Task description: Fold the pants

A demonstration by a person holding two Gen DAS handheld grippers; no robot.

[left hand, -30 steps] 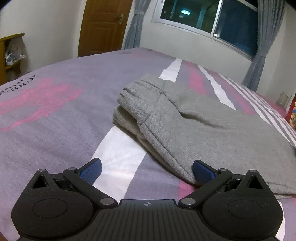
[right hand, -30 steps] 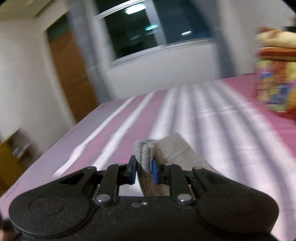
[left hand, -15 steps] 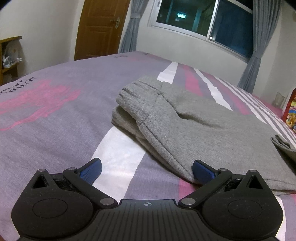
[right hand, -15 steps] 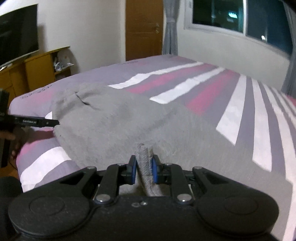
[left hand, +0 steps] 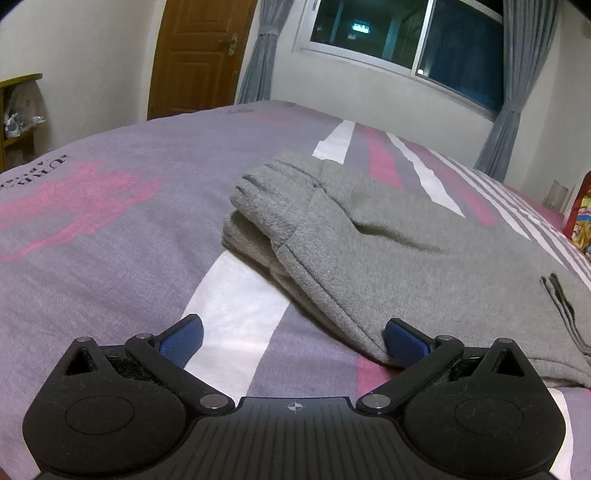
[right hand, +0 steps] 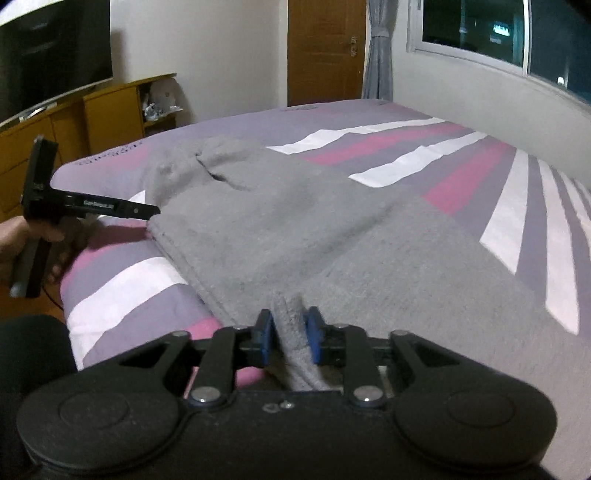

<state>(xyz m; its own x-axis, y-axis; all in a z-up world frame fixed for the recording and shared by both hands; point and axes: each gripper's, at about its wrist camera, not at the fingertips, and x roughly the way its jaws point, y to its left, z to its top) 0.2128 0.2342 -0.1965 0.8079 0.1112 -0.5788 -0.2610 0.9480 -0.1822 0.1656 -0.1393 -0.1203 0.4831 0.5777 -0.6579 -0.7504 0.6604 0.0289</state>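
Changed: right claw (right hand: 289,338) has come down from mid-air with the hem of the pants (right hand: 332,243) and laid it on the folded stack; its jaws have just been opening, and a ridge of grey cloth stands between the blue pads without being squeezed.
Meaning: the carried end now lies over the lower layers, so this fold looks delivered; judged next, the claw backs off and the stack gets smoothed or folded again.
Left claw: left claw (left hand: 293,341) spread wide and low over the bed (left hand: 110,229), one pad on the striped cover, the other touching the near edge of the pants; it pinches nothing.
Pants: grey, doubled, on the near part of the bed, waistband end toward the door (left hand: 199,55).
Farther off: window (left hand: 406,33) and curtains behind the bed.
Hard to see: the hem's lower part is hidden behind the right claw's body; whether the edges line up cannot be told. A person's hand (right hand: 14,240) is cut off at the frame edge.
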